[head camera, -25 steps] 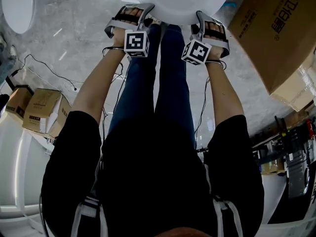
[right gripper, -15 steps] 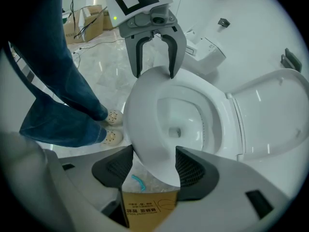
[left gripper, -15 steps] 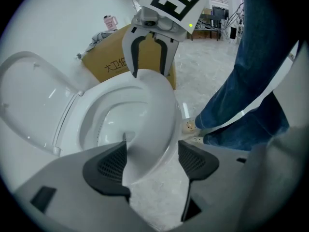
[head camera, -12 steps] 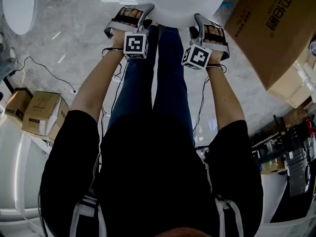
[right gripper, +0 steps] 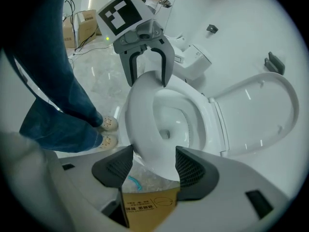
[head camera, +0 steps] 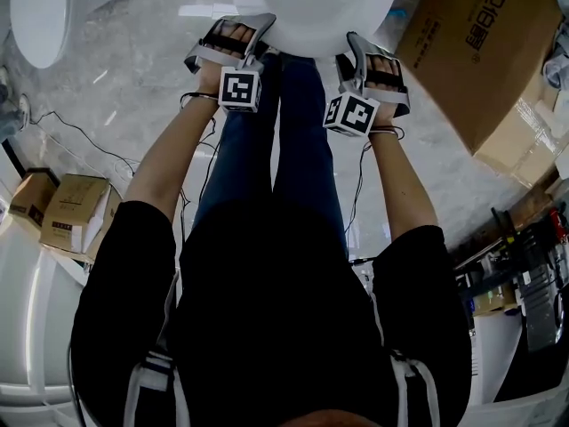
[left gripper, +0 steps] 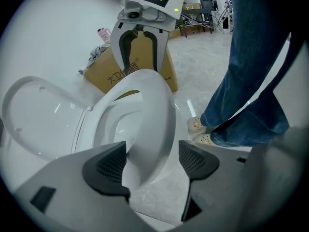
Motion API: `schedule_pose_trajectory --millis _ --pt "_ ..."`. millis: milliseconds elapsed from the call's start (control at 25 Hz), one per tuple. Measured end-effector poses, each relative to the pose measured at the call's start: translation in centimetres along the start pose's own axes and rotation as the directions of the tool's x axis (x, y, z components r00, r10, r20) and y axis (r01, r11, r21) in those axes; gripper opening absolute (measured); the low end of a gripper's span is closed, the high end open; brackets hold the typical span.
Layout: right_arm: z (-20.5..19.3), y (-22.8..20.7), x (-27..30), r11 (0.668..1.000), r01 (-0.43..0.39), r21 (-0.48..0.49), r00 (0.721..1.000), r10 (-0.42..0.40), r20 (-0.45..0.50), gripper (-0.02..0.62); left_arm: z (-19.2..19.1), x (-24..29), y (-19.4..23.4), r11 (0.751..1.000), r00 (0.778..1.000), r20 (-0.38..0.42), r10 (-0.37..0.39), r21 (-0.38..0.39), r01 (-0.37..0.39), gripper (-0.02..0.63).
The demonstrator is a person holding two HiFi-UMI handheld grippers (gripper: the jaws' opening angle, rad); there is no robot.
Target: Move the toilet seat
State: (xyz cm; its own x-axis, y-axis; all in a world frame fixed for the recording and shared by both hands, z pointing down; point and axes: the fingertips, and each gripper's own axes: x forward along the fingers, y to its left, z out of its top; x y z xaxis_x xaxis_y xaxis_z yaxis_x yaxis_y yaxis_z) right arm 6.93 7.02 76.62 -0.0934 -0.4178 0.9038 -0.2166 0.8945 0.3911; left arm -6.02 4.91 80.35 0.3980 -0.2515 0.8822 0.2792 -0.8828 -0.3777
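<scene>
The white toilet seat [head camera: 316,7] is at the top of the head view, and both grippers hold to its front rim. My left gripper [head camera: 263,23] stands open around the seat rim [left gripper: 145,124]. The seat lies against the left pad [left gripper: 104,166], and a gap shows at the other pad. My right gripper [head camera: 354,43] has the seat rim [right gripper: 145,124] between its jaws, and both pads touch it. Each gripper view shows the other gripper across the rim: the right gripper [left gripper: 140,71] and the left gripper [right gripper: 147,81]. The lid [right gripper: 260,110] stands up behind the bowl.
A large cardboard box [head camera: 480,52] stands close on the right of the toilet. Smaller boxes [head camera: 76,207] and cables lie on the marble floor at the left. Another white toilet [head camera: 40,12] is at the far left. The person's legs [head camera: 284,140] stand right before the bowl.
In the head view both grippers and the seat have drifted slightly up and left. Both grippers stay at the front rim.
</scene>
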Motion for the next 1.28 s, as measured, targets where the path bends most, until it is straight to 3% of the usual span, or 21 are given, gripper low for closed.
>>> schedule_pose_trajectory --millis 440,560,640,800,920,1080,1280 --pt "0.4 -1.8 -2.8 0.998 0.052 0.025 0.998 -0.052 0.017 0.293 0.9 -1.6 2.3 0.997 0.997 0.002 0.080 0.021 -0.080 0.324" --pt "0.5 -2.3 -3.3 0.997 0.065 0.040 0.998 -0.065 0.015 0.293 1.2 -2.2 3.7 0.992 0.992 -0.004 0.126 0.017 -0.126 0.253" --pt "0.4 -2.6 -3.7 0.996 0.073 0.052 0.997 -0.073 0.014 0.293 1.2 -2.4 3.6 0.993 0.993 -0.013 0.116 0.019 -0.116 0.249" --pt "0.3 -2.9 -4.3 0.995 0.079 0.069 0.997 -0.080 0.015 0.292 1.1 -3.2 2.7 0.997 0.999 -0.049 0.016 0.078 -0.012 0.235" --pt "0.4 -2.9 -4.6 0.994 0.076 0.078 0.997 -0.077 0.015 0.277 1.3 -3.6 2.8 0.997 0.999 -0.050 -0.004 0.080 0.008 0.229" --pt "0.7 -2.8 -4.6 0.995 0.081 0.061 0.997 -0.082 0.015 0.264 1.8 -4.2 4.1 0.997 0.998 -0.036 0.053 0.060 -0.051 0.225" --pt "0.9 -3.4 -4.2 0.996 0.085 0.014 0.996 -0.085 -0.002 0.282 1.7 -5.0 5.8 0.992 0.994 -0.059 0.093 0.087 -0.087 0.218"
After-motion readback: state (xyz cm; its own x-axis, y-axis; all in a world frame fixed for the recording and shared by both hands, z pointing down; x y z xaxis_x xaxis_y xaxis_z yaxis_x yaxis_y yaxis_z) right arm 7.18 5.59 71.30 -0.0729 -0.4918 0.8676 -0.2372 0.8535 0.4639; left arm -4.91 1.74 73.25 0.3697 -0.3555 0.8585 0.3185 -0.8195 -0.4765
